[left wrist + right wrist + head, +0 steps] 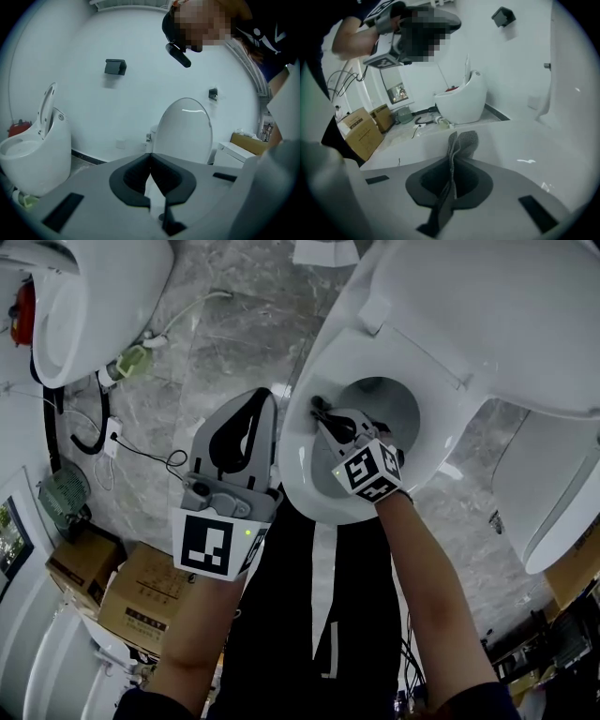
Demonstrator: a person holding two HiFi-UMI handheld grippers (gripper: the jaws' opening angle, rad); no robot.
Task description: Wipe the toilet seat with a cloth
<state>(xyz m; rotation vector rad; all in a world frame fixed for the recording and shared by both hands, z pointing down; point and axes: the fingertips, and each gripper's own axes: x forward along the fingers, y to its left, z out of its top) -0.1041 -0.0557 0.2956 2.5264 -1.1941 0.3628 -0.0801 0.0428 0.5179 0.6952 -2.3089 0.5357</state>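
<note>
The white toilet seat rings the bowl just in front of me, with its lid raised behind. My right gripper reaches over the seat's left side, shut on a grey cloth that sticks out past the tips toward the seat's white surface. Whether the cloth touches the seat I cannot tell. My left gripper hangs over the floor to the left of the toilet. Its jaws meet at the tips with nothing between them.
A second toilet stands at the upper left, a third at the right. Cardboard boxes, a small fan and cables lie on the marble floor at the left.
</note>
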